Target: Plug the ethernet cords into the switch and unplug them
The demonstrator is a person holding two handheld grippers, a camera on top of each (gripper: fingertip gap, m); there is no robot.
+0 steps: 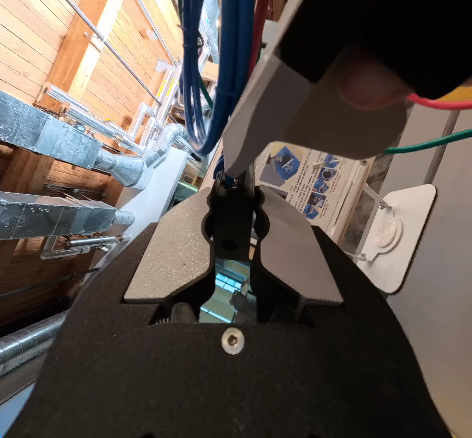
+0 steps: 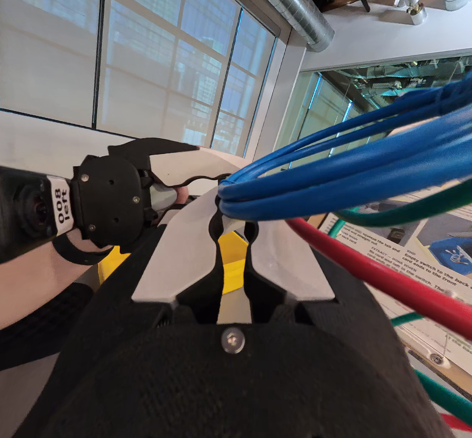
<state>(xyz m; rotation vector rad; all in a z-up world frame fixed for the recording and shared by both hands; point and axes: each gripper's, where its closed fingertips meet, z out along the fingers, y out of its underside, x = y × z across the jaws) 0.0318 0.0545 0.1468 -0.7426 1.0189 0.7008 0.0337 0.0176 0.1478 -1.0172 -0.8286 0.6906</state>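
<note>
Left hand-held gripper (image 1: 232, 195): closed on the black switch (image 1: 231, 223), bracing it. Right hand-held gripper (image 2: 233, 221): narrowly parted, pinching the blue cords (image 2: 319, 185) near the plug, apparently for pulling or seating; which, cannot tell.

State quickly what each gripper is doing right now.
Left gripper: closed on the black switch.
Right gripper: tips at the blue cords; grip cannot be told.
</note>
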